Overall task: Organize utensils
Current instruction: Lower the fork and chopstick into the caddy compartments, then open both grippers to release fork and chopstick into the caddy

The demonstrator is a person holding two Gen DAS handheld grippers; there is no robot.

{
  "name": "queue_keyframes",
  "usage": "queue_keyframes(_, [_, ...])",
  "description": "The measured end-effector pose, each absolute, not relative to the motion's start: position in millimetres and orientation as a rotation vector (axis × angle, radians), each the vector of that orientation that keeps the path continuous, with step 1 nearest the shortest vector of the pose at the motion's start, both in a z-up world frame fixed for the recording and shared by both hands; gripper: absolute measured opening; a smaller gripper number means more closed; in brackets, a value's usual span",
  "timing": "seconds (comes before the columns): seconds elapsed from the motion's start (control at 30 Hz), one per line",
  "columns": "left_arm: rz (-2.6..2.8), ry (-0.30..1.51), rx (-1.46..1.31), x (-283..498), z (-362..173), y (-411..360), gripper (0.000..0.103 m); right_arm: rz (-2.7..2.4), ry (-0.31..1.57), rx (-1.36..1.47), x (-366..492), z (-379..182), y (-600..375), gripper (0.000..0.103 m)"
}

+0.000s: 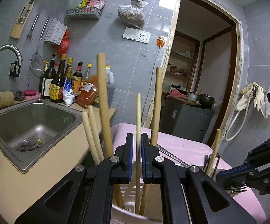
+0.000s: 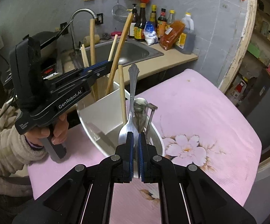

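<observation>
The right gripper [image 2: 136, 145] is clamped on a metal fork [image 2: 130, 110], tines at its pads, handle poking up over the white utensil holder [image 2: 99, 110] just ahead. The left gripper [image 1: 137, 149] pinches a thin chopstick [image 1: 138, 115] standing in that holder's far compartment. Wooden handles and a spoon [image 2: 140, 104] are already sorted; the sink [image 1: 36, 119] off left has more cutlery, so probably about halfway.
</observation>
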State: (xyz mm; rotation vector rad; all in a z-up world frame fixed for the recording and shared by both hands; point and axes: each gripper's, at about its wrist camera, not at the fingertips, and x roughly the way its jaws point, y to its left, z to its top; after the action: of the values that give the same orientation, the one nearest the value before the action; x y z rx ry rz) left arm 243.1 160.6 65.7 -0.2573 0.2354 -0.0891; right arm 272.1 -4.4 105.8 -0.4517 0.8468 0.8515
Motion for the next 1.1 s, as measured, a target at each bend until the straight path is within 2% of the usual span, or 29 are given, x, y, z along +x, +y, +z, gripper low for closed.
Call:
queue_keyframes(0.23, [-0.098,0.244,-0.255,245.2,64.6,159.5,0.010,0.848,0.833,-0.449,271.9,106.4,-8.9,0.005])
queue_keyframes(0.5, [-0.115,0.240,-0.265,240.2,68.0,161.3,0.016,0.855,0.833,-0.434,273.8,110.3,-17.3,0.018])
queue_keyframes(0.73, [-0.120,0.244,-0.259,237.3,65.7,160.3,0.019,0.875,0.821,-0.388,274.1,109.8,-25.0,0.019])
queue_keyframes(0.8, [-0.120,0.240,-0.276,235.5,66.4,162.7,0.028,0.885,0.813,-0.372,273.5,111.1,-27.6,0.021])
queue_keyframes(1.1, [-0.129,0.232,-0.302,229.2,70.4,166.9,0.029,0.897,0.801,-0.351,271.4,111.0,-32.0,0.022])
